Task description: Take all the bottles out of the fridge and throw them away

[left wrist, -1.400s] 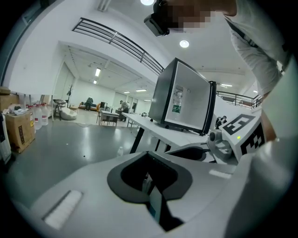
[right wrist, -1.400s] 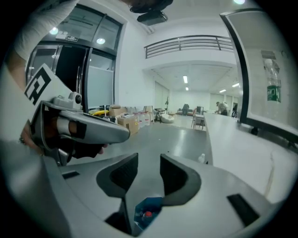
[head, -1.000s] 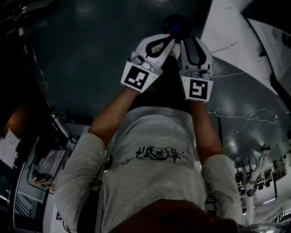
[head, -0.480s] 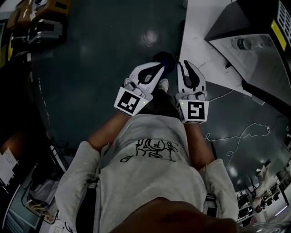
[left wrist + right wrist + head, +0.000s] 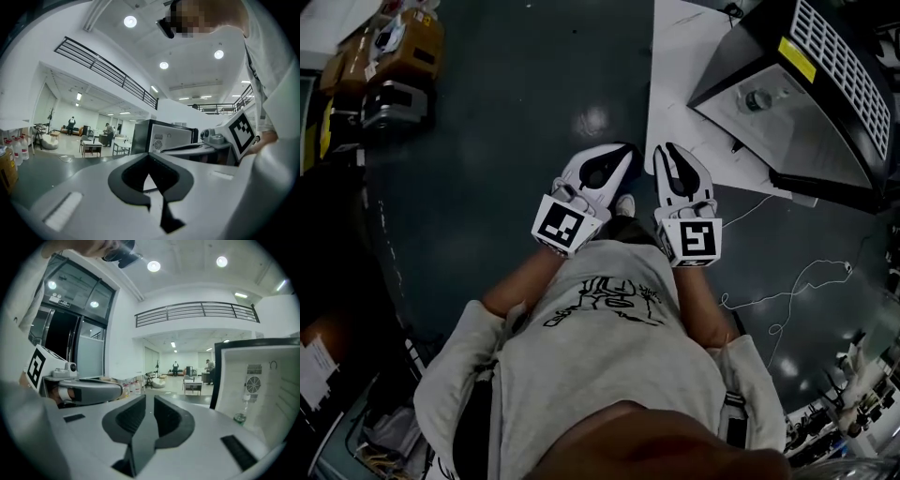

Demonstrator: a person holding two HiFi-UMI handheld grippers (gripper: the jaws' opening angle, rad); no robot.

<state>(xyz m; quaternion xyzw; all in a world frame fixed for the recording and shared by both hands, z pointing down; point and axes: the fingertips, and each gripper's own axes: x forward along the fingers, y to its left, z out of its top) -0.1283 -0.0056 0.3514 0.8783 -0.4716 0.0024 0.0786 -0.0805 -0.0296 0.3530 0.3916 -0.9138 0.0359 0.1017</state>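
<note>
The dark floor [image 5: 506, 112] carries a white slab [image 5: 675, 84] at upper right. The fridge [image 5: 825, 84] stands at the slab's right side; 1 bottle [image 5: 758, 98] stands inside. A thin white cable [image 5: 787, 286] lies below it. Yellow-black cases [image 5: 394, 66] sit at upper left.

I see glossy dark floor [image 5: 487, 169], cloth shirt [image 5: 609, 361], smooth matt plastic left gripper [image 5: 626, 150] and right gripper [image 5: 661, 151], clear plastic bottle [image 5: 242, 408].

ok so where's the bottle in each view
Head view: bottle at upper right, seen from above inside the fridge.
Left gripper view: no bottle can be made out.
Right gripper view: bottle at lower right, standing upright in the fridge.
Shared landmark: the black-framed fridge.
</note>
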